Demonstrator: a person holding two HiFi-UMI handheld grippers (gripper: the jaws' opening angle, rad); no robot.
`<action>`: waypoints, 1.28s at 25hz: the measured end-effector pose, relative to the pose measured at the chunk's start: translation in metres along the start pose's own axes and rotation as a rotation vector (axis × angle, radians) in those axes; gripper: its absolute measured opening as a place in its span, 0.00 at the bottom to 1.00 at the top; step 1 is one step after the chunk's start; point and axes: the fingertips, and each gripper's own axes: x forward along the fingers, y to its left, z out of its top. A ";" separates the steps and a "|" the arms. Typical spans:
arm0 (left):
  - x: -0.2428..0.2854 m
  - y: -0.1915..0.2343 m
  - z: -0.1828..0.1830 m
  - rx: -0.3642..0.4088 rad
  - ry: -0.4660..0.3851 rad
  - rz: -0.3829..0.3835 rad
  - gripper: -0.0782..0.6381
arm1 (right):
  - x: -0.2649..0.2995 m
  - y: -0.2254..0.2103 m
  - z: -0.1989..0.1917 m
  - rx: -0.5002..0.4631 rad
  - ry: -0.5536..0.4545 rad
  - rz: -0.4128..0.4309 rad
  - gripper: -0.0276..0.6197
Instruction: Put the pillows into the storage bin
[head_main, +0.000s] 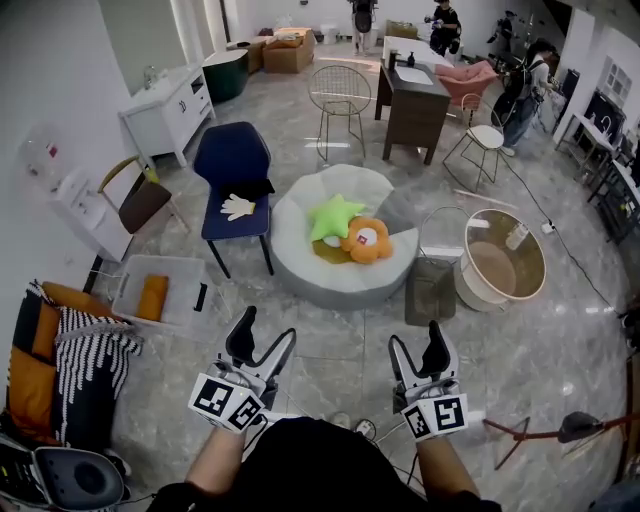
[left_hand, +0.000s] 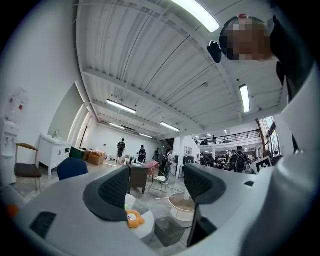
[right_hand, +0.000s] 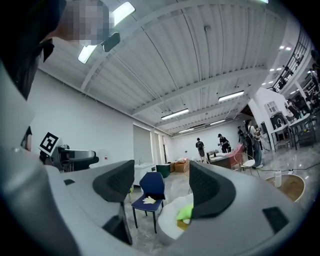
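Items: green star pillow (head_main: 334, 216), orange flower pillow (head_main: 367, 240), touching, at centre of round seat (head_main: 300, 262). Likely soft, light, squashy; you pinch star's arm or flower's petal edge. Storage bin (head_main: 183, 285) on floor, left of seat. Left gripper (head_main: 266, 330), right gripper (head_main: 417, 340): fingers wide, empty.

Grey left hand-held gripper (head_main: 262, 345) and right hand-held gripper (head_main: 418, 350) bear black-and-white marker cubes (head_main: 228, 402).
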 end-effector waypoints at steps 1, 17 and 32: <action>0.001 -0.001 0.000 0.010 0.008 0.002 0.59 | 0.000 -0.001 0.000 -0.001 -0.004 0.003 0.56; 0.020 -0.016 -0.017 0.051 0.032 0.086 0.59 | -0.007 -0.042 -0.006 0.064 0.018 -0.035 0.60; 0.130 0.041 -0.015 0.014 -0.008 -0.061 0.59 | 0.088 -0.069 0.001 -0.003 0.024 -0.105 0.59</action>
